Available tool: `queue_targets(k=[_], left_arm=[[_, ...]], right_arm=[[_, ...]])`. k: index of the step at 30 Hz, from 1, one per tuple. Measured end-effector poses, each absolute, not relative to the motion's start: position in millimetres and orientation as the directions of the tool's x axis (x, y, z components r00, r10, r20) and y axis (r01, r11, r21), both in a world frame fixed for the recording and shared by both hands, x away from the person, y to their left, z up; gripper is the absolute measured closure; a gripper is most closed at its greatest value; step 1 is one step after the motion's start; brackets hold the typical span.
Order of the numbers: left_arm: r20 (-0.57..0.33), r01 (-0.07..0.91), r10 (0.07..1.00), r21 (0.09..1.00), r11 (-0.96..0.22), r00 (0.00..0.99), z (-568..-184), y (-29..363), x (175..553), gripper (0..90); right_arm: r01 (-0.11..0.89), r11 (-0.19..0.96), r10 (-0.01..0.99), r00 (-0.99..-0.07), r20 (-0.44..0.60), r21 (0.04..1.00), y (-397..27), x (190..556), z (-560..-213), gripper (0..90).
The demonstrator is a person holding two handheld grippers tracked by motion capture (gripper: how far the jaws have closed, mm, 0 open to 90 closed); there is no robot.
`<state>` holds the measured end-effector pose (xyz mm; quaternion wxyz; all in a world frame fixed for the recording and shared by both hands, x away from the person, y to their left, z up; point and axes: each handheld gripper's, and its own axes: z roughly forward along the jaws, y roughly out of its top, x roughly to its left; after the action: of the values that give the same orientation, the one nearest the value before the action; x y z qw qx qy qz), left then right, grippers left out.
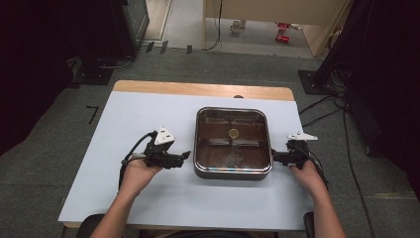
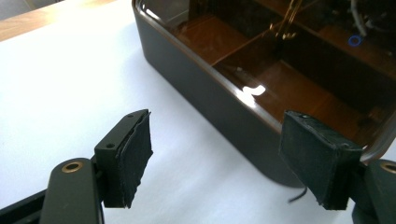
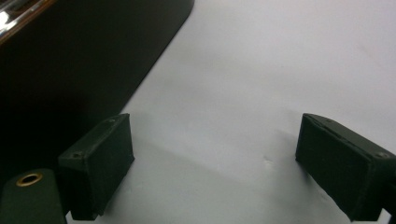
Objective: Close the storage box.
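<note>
Black foam pads on the left gripper (image 2: 212,163) are standing spread apart, nothing between them but white sheet; one pad is sitting just beside the near corner of the box. In the high view the left gripper (image 1: 184,155) is lying low over the sheet, pointing at the left wall of the box, close to it, contact not clear. Left hand (image 1: 140,171) is gripping it from below, cable looping off to the side.

Right gripper (image 3: 212,168) is also showing jaws spread wide, only white sheet between the pads, dark box wall rising just beside one pad. In the high view the right gripper (image 1: 275,157) is sitting right at the right wall of the box, right hand (image 1: 307,173) behind it.

Box (image 1: 233,171) is resting on the white sheet (image 1: 148,119) in the middle of the table, between the two grippers. Dark metal walls, rounded corners, glossy brown lid or top reflecting light; brown compartments are showing through it in the left gripper view (image 2: 205,84). Small gold knob (image 1: 234,132) is sitting at its centre.

Wooden table edge (image 1: 198,88) is showing beyond the sheet, grey floor around.
</note>
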<state>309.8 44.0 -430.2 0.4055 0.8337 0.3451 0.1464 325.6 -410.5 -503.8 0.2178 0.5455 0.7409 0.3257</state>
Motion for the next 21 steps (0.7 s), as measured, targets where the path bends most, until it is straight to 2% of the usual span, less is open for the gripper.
queue_targets(k=[11, 21], left_arm=[[-0.058, 0.511, 0.733, 0.754, -0.413, 0.678, -464, 56, 309, 24.5], [-0.004, 0.557, 0.748, 0.671, -0.490, 0.663, -489, 51, 318, 23.5]], right_arm=[[0.666, 0.193, 0.950, -0.310, 0.032, 0.720, -411, 326, -504, 10.8], [0.666, 0.192, 0.950, -0.310, 0.033, 0.721, -410, 326, -504, 10.8]])
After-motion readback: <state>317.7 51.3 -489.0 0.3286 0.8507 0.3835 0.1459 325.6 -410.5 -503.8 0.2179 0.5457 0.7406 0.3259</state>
